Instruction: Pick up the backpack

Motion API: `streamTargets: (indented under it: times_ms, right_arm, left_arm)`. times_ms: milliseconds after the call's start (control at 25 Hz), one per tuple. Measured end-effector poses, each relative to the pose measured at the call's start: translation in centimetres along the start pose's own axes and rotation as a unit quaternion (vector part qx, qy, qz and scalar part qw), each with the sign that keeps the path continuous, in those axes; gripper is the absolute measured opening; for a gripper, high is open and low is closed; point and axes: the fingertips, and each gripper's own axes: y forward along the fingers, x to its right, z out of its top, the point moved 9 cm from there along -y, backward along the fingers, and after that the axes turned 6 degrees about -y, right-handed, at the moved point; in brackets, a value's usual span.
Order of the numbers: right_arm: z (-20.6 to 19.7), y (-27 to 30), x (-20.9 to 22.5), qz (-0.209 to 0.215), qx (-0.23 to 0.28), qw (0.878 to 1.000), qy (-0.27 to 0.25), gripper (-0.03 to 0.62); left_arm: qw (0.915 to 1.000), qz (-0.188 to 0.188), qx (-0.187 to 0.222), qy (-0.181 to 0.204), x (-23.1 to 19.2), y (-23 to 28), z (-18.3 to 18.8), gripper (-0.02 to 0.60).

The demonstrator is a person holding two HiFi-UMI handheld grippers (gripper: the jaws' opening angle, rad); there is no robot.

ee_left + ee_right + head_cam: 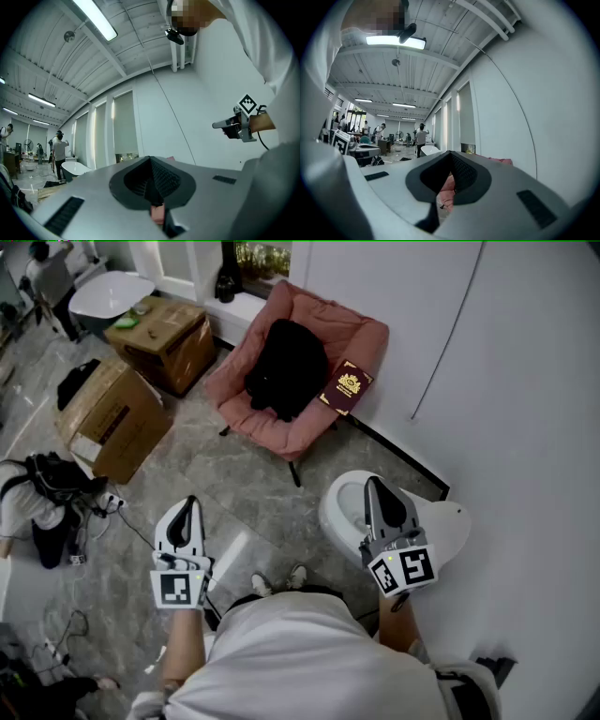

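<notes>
The black backpack (287,367) slumps on the pink chair (367,336), upper middle. It looks soft, probably light; grab its top fold. The left gripper (190,507) and the right gripper (373,488) are closed and empty.

I can't read a single word or number from here. The maroon booklet (348,387) on the pink chair (367,336) carries a gold crest with print too small to make out, and the white label (86,448) on the cardboard box (117,409) is equally illegible. The cubes on the left tool (190,502) and right tool (372,484) bear only black-and-white square patterns.
</notes>
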Motion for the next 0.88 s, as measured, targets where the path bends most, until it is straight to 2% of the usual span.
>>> streamTargets:
  times_ms: [240, 440, 680, 880]
  right_arm:
    - [0.5, 0.1, -0.6, 0.003, -0.001, 1.000, 0.000, 0.020]
    - [0.4, -0.2, -0.1, -0.008, 0.021, 0.999, 0.040, 0.020]
    - [0.5, 0.6, -2.0, -0.003, 0.007, 1.000, 0.026, 0.020]
    - [0.5, 1.6, -4.2, 0.002, 0.000, 1.000, 0.020, 0.020]
  left_arm:
    - [1.0000, 0.000, -0.001, -0.002, -0.2, -0.4, 0.4, 0.006]
    - [1.0000, -0.001, -0.008, -0.005, -0.4, -0.6, 0.2, 0.005]
    - [1.0000, -0.001, -0.006, -0.005, -2.1, -0.9, -0.1, 0.006]
    - [0.9995, -0.010, -0.003, 0.031, -4.5, -0.4, -0.7, 0.006]
